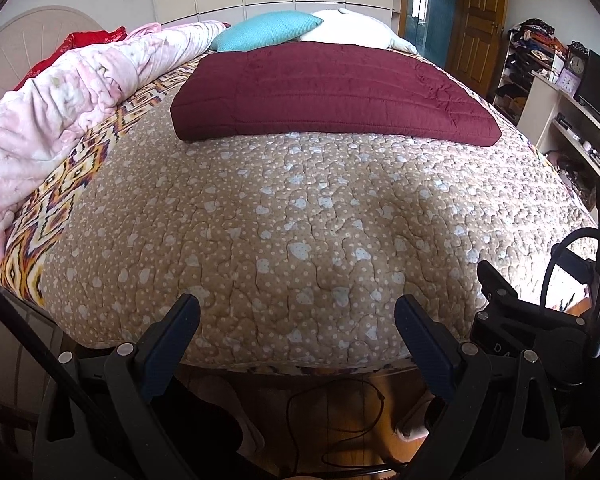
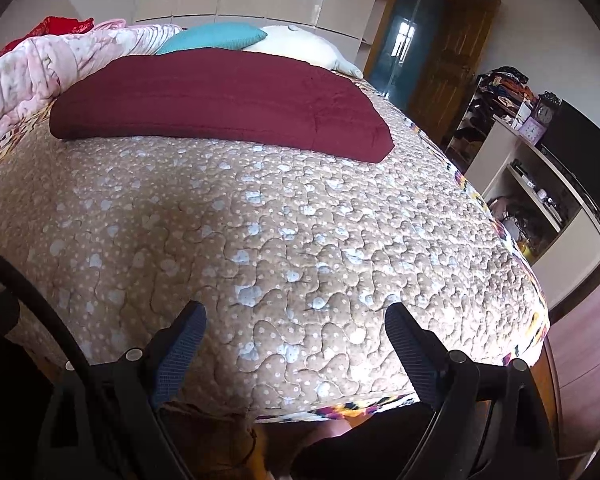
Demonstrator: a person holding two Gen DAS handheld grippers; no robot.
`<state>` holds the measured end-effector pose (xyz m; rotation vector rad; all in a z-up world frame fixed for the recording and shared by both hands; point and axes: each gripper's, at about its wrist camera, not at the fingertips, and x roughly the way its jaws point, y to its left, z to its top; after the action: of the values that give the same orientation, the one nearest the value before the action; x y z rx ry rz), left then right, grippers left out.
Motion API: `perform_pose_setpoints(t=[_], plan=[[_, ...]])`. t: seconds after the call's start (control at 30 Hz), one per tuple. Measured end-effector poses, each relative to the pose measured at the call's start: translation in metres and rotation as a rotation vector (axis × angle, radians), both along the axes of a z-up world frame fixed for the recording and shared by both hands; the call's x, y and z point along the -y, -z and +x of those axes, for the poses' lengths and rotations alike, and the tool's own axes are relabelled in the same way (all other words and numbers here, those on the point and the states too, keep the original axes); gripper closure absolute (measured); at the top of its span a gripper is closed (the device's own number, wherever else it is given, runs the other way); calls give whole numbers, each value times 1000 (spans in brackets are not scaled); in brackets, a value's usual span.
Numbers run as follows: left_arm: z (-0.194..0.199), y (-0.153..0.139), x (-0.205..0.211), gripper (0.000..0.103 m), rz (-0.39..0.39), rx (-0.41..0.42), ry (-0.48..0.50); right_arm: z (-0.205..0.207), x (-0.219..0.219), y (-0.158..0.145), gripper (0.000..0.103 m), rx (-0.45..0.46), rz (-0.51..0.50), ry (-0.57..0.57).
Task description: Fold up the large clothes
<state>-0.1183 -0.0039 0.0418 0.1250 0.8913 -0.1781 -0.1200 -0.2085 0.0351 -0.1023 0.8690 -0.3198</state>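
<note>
We see a bed (image 1: 383,364) covered by a tan quilted bedspread (image 1: 284,216) printed with pale hearts and dots. Beneath the bedspread, a sheet with an orange, white and dark geometric pattern (image 1: 40,216) shows along the bed's left side and at its foot. A folded maroon quilted garment (image 1: 327,92) lies flat across the far half of the bedspread. Behind it, we see a teal cushion (image 1: 268,30) resting beside a white pillow (image 1: 355,28). A bunched pink floral blanket (image 1: 60,100) runs along the left edge, with a red fabric item (image 1: 88,38) at its far end.
</note>
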Motion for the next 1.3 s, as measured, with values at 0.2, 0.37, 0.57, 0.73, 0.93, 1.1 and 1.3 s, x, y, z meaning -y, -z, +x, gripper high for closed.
perform_pose_setpoints(t=[0.2,0.37,0.57,0.73,0.93,1.1,1.3], plan=[[0,1,1,6,5,-4,5,0,0,2,9,-5,6,-4],[-1,4,3,6,11,-10,8,-1,0,3,9,-5,13,-5],[0,7,1,6,13,-22,1,-1,1,3,9,-5,18,-3],[1,9,-2,6,10,-28,-3,0,-1,4,9,-6,22,-9],[2,9,-3,6,10,-33,-7,0,-2,5,9,-8,30,-16],[2,10,-3,6,12,-38,-8,0,-1,5,9,-6,37,-13],[2,12,-3,6,12,-44,-11,-1,-1,5,9,-5,41,-14]])
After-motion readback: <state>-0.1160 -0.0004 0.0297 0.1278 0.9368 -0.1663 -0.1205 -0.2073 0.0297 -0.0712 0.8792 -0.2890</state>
